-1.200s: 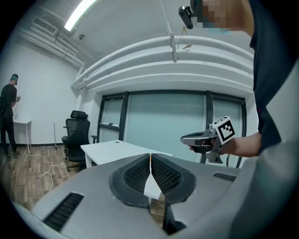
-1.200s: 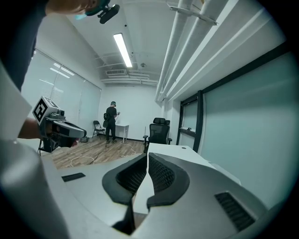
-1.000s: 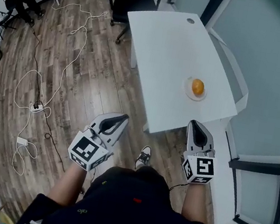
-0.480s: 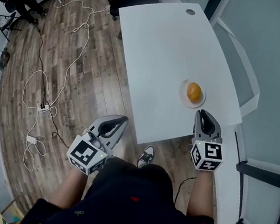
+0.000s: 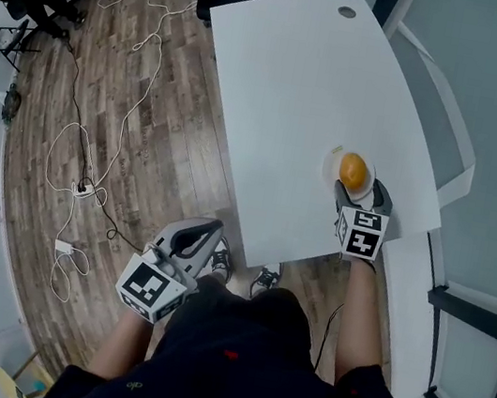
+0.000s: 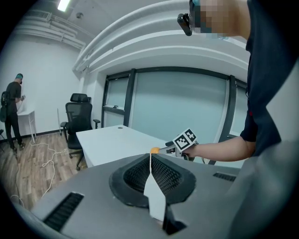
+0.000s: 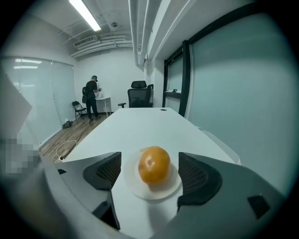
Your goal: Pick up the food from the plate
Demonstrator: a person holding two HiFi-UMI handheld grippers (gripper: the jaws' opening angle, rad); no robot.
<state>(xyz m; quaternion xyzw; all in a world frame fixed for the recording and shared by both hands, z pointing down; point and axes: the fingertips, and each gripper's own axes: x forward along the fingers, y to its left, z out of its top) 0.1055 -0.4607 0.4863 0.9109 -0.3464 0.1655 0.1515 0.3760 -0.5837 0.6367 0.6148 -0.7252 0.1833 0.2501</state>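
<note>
- Right gripper [image 5: 361, 196] had reached the plate [image 7: 135, 186] at centre right, jaws opening around the food [image 7: 153, 165] (untouched); a grasp looked next.
- Left gripper [image 5: 196, 235] hung lower left, jaws together.

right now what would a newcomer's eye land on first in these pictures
The round orange food on its small white plate, near the right edge of the white table. The right gripper is right at it, jaws opening to either side of the plate's near edge, pads touching nothing. The left gripper hangs shut off the table, over the wood floor.
</note>
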